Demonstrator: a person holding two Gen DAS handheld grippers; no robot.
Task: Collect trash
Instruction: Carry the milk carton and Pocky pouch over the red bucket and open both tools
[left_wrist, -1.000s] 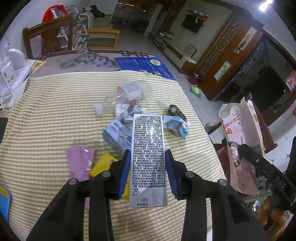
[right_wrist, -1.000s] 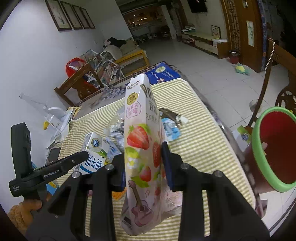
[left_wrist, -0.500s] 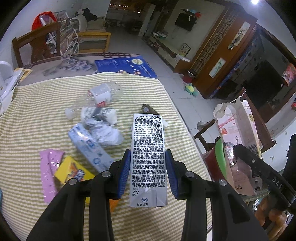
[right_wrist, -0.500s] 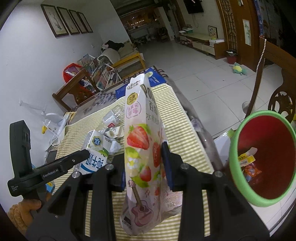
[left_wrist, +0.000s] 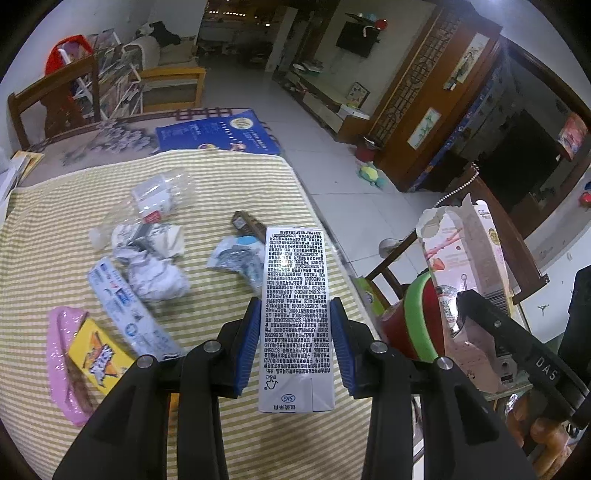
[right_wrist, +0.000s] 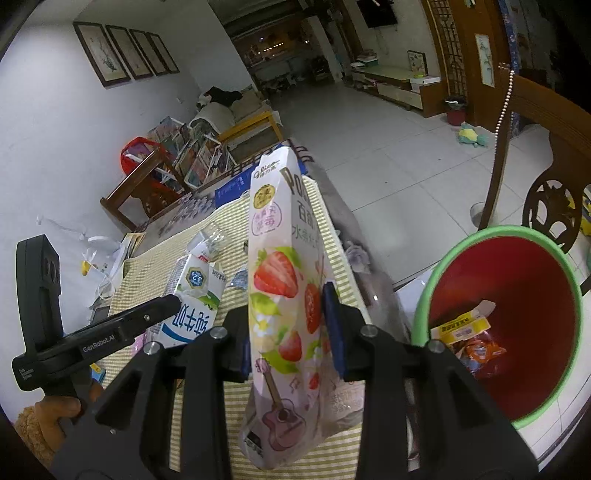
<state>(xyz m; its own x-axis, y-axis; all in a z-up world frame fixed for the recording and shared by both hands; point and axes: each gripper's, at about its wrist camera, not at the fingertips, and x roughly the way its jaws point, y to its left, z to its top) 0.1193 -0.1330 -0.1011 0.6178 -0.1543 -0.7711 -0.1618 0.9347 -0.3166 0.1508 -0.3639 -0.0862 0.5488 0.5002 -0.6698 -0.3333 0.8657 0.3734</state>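
My left gripper (left_wrist: 294, 336) is shut on a white milk carton (left_wrist: 293, 291) covered in black print, held above the table's right edge. That carton (right_wrist: 195, 302) also shows at the left of the right wrist view. My right gripper (right_wrist: 288, 325) is shut on a pink strawberry snack bag (right_wrist: 280, 280), held upright; the same bag (left_wrist: 465, 254) appears at the right of the left wrist view. A red bin with a green rim (right_wrist: 498, 325) stands beside the table, with a yellow box and wrappers inside. Only its side (left_wrist: 417, 321) shows in the left wrist view.
On the striped tablecloth (left_wrist: 229, 177) lie a crushed clear bottle (left_wrist: 159, 195), crumpled paper (left_wrist: 155, 280), a blue-white wrapper (left_wrist: 125, 310), a pink pouch (left_wrist: 62, 354), a yellow packet (left_wrist: 96, 358) and a small wrapper (left_wrist: 236, 254). Wooden chairs (right_wrist: 535, 155) stand near the bin.
Both grippers have moved toward the table's right edge with their loads. The bin now fills much more of the right wrist view, its inside showing.
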